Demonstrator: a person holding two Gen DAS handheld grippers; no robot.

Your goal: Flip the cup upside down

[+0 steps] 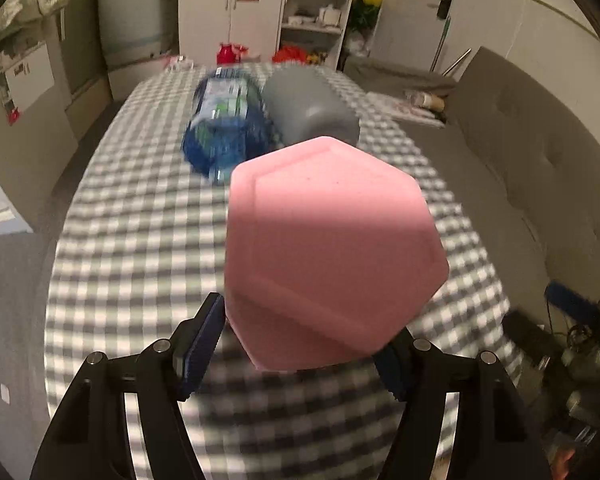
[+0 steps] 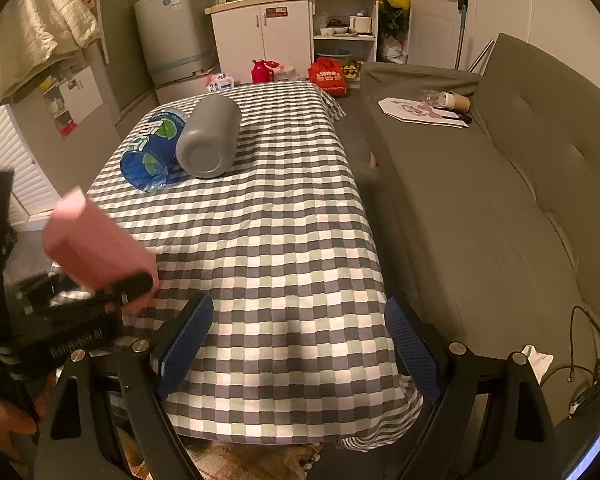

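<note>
The pink hexagonal cup [image 1: 332, 248] fills the middle of the left wrist view, its flat base facing the camera. My left gripper [image 1: 300, 344] is shut on the pink cup and holds it above the checked tablecloth [image 1: 140, 240]. In the right wrist view the pink cup [image 2: 92, 240] shows at the left, tilted, held in the left gripper [image 2: 128, 286] over the table's left edge. My right gripper [image 2: 300, 344] is open and empty above the near end of the table [image 2: 280, 240].
A grey cylinder [image 2: 210, 136] and a blue water bottle [image 2: 152, 152] lie on their sides at the far left of the table. A grey sofa [image 2: 480, 200] runs along the right. Cabinets and a fridge stand at the back.
</note>
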